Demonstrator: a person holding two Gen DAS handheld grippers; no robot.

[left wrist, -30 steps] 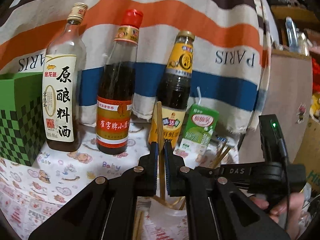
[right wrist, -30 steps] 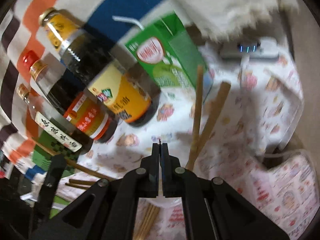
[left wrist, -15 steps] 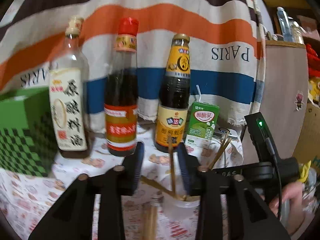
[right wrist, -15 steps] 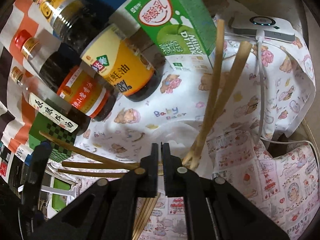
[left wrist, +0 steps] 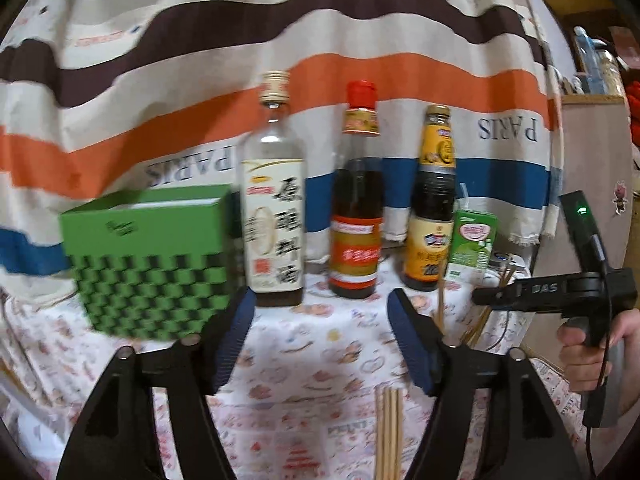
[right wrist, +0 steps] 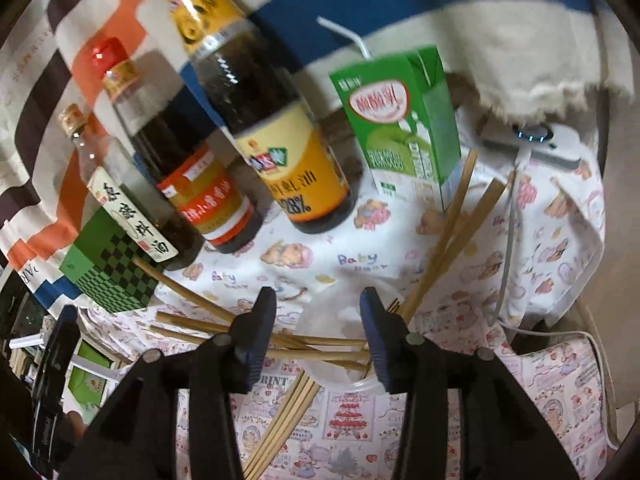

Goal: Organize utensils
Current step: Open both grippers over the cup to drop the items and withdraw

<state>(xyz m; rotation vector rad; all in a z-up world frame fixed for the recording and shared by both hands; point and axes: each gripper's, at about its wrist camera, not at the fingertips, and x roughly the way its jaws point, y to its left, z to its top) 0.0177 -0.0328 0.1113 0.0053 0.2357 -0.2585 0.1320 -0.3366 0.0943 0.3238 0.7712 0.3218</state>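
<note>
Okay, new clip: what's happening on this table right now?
A person with a gripper in each hand is gathering wooden chopsticks into a clear plastic cup. Several stand or lean in the cup; a bundle of loose chopsticks lies flat on the printed tablecloth. The left gripper and right gripper are both opening, with nothing gripped. Three sauce bottles and a green carton stand behind.

A: The box point(left wrist: 152, 264) at nine o'clock carries a green-and-black check; the carton point(left wrist: 472, 244) at three o'clock is green.

B: The cloth point(left wrist: 320, 352) shows pink cartoon prints; the chopsticks point(right wrist: 444, 240) are tan.
</note>
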